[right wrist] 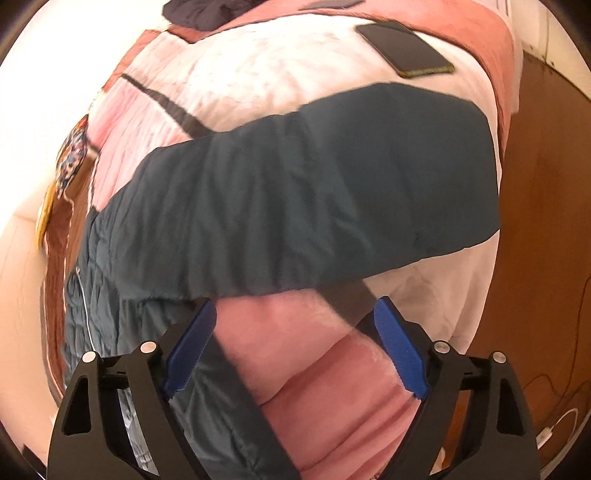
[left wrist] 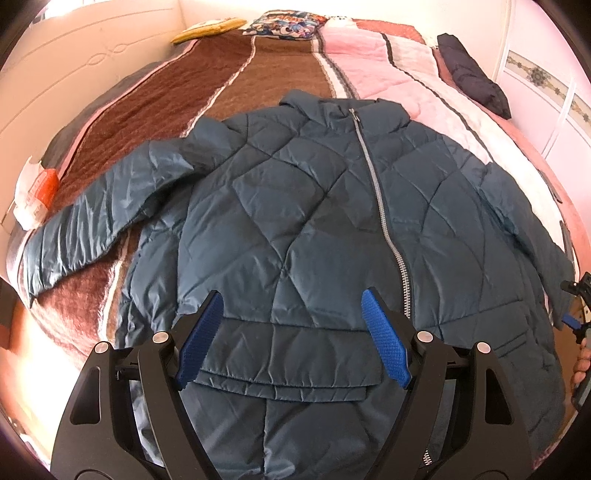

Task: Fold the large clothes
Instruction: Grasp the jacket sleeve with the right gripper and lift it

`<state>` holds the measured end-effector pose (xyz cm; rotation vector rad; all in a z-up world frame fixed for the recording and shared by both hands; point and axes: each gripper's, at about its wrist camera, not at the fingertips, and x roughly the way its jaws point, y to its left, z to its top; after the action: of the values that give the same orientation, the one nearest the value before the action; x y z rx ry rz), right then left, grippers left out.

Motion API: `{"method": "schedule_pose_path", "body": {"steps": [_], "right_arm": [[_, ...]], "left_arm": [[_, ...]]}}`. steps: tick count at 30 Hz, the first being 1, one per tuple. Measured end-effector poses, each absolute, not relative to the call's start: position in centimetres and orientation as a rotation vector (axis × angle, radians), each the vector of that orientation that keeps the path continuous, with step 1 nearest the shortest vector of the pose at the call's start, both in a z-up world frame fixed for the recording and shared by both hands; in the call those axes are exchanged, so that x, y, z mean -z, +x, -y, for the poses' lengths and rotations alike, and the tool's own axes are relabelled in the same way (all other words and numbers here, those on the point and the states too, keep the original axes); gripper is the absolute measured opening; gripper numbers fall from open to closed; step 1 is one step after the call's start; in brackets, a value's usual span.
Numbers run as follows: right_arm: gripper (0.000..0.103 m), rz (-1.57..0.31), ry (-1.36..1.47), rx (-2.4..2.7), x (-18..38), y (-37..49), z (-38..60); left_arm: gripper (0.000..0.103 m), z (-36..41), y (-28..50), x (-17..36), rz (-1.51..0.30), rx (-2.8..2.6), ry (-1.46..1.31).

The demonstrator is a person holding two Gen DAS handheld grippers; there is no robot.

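Note:
A dark teal quilted puffer jacket (left wrist: 295, 206) lies front up and zipped on the bed, collar away from me, sleeves spread to both sides. My left gripper (left wrist: 291, 306) is open and empty, hovering over the jacket's lower front near a pocket flap (left wrist: 288, 365). The right gripper shows at the left wrist view's right edge (left wrist: 576, 314), beside the jacket's right sleeve. In the right wrist view my right gripper (right wrist: 295, 314) is open and empty above the pink blanket, just short of the jacket's right sleeve (right wrist: 314, 195), which stretches across the bed.
The bed has a brown, pink and white striped blanket (left wrist: 236, 77). Pillows (left wrist: 284, 24) lie at the head. A dark folded garment (left wrist: 472, 74) lies at the right. A phone (right wrist: 406, 48) lies beyond the sleeve. The bed edge and brown floor (right wrist: 546, 221) are at the right.

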<state>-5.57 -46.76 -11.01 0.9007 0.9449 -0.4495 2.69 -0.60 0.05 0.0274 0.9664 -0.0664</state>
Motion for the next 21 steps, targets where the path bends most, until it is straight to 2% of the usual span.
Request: {"method": "schedule_pose_path", "body": {"steps": [6, 10, 12, 14, 15, 17, 19, 21], "right_arm": [[0.083, -0.935, 1.027, 0.447, 13.3, -5.3, 48.7], [0.082, -0.857, 1.156, 0.450, 14.7, -5.7, 50.6], [0.074, -0.823, 1.221, 0.454, 15.1, -6.0, 51.1], [0.058, -0.784, 1.261, 0.488, 15.1, -6.6, 51.4], [0.053, -0.766, 1.255, 0.498, 14.9, -6.9, 51.6], [0.034, -0.748, 1.210, 0.520, 14.3, -7.2, 51.8], [0.023, -0.722, 1.140, 0.529, 13.1, -7.4, 51.8], [0.018, -0.696, 1.052, 0.547, 11.4, -7.2, 51.5]], "left_arm": [[0.077, 1.0, 2.8, 0.6, -0.982, 0.075, 0.033], [0.077, 1.1, 2.9, 1.0, -0.993, 0.074, 0.037], [0.077, 1.1, 3.0, 1.1, -1.001, 0.072, 0.037], [0.077, 1.1, 3.2, 1.3, -1.003, 0.072, 0.034], [0.077, 1.1, 3.2, 1.3, -1.003, 0.073, 0.033], [0.077, 1.1, 3.2, 1.5, -1.005, 0.077, 0.032], [0.077, 1.1, 3.2, 1.6, -1.008, 0.081, 0.030], [0.077, 0.9, 3.2, 1.6, -1.008, 0.085, 0.021]]}}
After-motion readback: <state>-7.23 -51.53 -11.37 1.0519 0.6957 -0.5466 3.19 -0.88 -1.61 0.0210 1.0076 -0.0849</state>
